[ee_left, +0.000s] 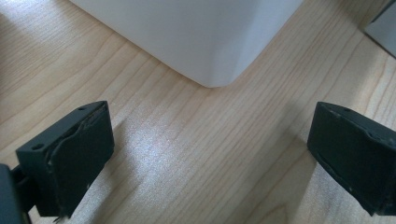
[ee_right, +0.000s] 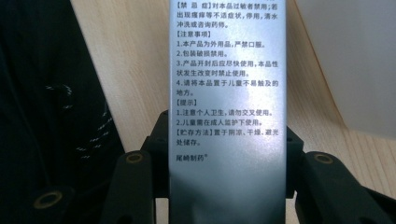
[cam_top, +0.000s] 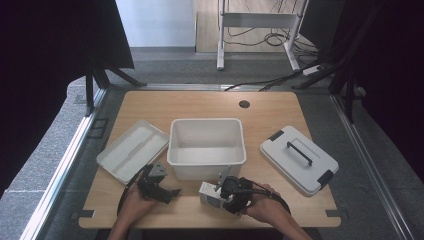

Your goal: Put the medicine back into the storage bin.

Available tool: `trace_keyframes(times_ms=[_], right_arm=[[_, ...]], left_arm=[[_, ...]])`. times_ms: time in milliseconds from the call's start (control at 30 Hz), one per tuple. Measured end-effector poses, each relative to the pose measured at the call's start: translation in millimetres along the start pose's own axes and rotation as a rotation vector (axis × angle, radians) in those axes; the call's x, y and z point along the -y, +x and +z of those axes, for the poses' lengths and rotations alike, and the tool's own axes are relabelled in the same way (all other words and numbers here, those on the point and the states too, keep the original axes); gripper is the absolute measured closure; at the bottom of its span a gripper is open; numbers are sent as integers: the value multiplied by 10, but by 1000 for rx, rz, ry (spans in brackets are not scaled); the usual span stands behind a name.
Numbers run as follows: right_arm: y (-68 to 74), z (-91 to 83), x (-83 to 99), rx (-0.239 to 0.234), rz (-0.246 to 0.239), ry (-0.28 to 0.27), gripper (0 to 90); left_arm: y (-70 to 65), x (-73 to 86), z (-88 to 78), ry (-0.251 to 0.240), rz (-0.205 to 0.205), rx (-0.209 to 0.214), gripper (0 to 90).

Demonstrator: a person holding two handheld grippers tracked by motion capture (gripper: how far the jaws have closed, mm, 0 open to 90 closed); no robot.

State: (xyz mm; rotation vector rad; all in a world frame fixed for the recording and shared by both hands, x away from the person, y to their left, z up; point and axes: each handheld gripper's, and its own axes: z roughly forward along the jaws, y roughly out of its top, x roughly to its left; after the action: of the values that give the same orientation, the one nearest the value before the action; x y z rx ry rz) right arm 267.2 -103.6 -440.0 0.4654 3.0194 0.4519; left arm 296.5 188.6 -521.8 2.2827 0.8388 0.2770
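From the high view, a small silver cardboard box (cam_top: 210, 195) lies near the front edge of the wooden bench (cam_top: 260, 107), just in front of the white plastic tub (cam_top: 206, 148). The right tool (cam_top: 223, 196) is at its right end; the left tool (cam_top: 172, 192) rests further left.

In the left gripper view, the left tool (ee_left: 210, 154) is spread wide with nothing in it.

In the right gripper view, the right tool (ee_right: 224, 186) pinches the box (ee_right: 226, 107), whose long side points straight away from it.

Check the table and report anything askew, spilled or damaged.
Nothing is spilled or damaged. The lid lies off the white bin, to its right, and a tray sits at an angle on its left. The right gripper has a small silver box between its jaws.
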Motion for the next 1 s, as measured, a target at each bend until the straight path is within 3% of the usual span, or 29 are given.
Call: trace_keyframes(times_ms=[633, 1000], right_arm=[[-16, -572, -236, -53, -32, -35, 551], [-194, -1035, -412, -46, -17, -95, 555]], left_arm=[[-3, 3, -5, -1, 2, 0, 14], [-7, 5, -7, -6, -3, 1, 21]])
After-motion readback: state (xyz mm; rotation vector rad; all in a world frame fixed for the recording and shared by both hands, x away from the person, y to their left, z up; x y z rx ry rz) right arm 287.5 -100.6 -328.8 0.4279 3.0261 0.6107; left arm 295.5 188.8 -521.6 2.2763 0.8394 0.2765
